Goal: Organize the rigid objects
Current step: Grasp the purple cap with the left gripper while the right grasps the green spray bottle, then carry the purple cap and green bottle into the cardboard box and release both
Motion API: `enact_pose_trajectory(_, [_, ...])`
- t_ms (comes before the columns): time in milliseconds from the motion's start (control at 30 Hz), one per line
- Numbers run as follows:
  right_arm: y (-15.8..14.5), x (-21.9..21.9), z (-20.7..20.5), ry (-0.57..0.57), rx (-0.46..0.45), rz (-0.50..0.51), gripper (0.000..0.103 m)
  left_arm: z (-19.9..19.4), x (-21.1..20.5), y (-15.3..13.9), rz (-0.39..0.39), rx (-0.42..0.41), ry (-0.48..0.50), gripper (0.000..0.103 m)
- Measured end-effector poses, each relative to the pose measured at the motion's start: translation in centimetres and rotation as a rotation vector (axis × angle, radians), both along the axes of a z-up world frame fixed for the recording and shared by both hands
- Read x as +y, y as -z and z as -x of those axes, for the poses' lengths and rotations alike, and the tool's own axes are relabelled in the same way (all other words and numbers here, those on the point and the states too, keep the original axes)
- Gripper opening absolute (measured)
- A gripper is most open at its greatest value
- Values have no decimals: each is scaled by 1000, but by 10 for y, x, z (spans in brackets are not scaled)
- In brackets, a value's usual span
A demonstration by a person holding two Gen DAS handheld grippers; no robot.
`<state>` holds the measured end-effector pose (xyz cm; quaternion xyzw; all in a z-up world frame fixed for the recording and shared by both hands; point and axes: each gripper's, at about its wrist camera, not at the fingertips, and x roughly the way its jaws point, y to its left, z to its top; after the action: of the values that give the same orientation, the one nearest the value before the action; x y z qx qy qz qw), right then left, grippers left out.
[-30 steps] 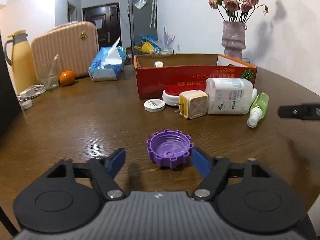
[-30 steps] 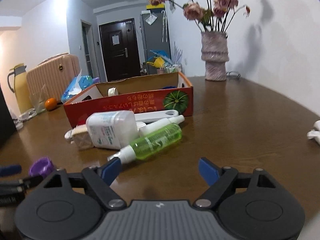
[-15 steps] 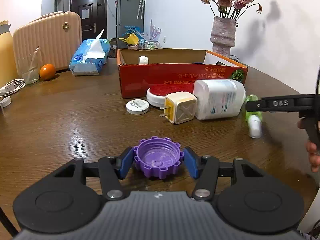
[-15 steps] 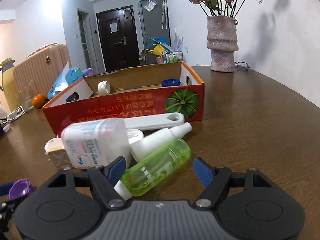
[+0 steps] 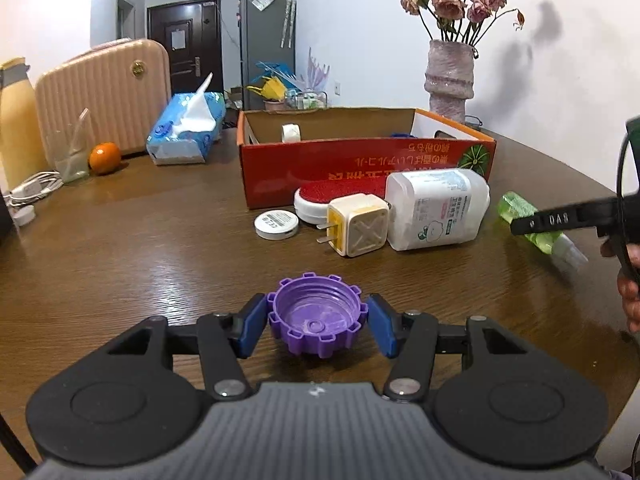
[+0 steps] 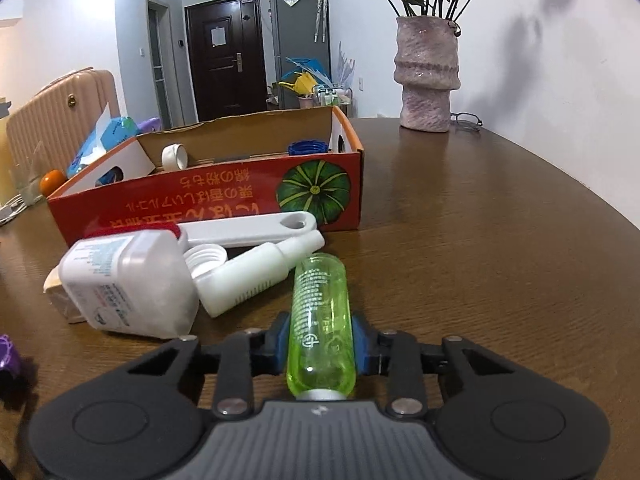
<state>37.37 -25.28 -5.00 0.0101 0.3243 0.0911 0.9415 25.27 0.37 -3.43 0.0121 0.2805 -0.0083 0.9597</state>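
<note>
Cap and bottle gripped for boxing

The purple cap [image 5: 317, 316] is clamped on the bench [image 5: 140, 248] by the left tongs [image 5: 317, 326]; the right tongs [image 6: 320, 346], just closed, pinch the green bottle [image 6: 320, 320], presumably bound for the red box [image 6: 224, 204].

Left claw [image 5: 317, 322] clamped, right claw [image 6: 320, 346] just closed

Bare table [image 6: 500, 240] right of the red box [image 6: 224, 204]; white bottles [image 6: 132, 280] crowd its front

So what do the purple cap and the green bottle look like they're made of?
Purple cap: opaque moulded plastic, it seems, with a slight sheen; ridged rim and a moulded nub inside. Green bottle: translucent glossy plastic, probably; light passes through and highlights show.
</note>
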Motion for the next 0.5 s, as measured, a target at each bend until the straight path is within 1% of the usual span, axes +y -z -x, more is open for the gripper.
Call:
enact_pose_trajectory(100, [2, -9, 22, -10, -18, -52, 31, 11, -2, -6, -6, -13, -22, 56])
enact_pose_trajectory(167, [2, -15, 38, 2, -19, -85, 31, 19, -6, -11, -10, -23, -29, 56])
enact_pose_trajectory(300, [-1, -25, 69, 11, -37, -120, 31, 32, -18, -20, -2, -46, -26, 56])
enact_pose_trajectory(500, [-22, -31, 113, -14, -125, -156, 31, 61, -39, -35, -14, -92, -1, 56])
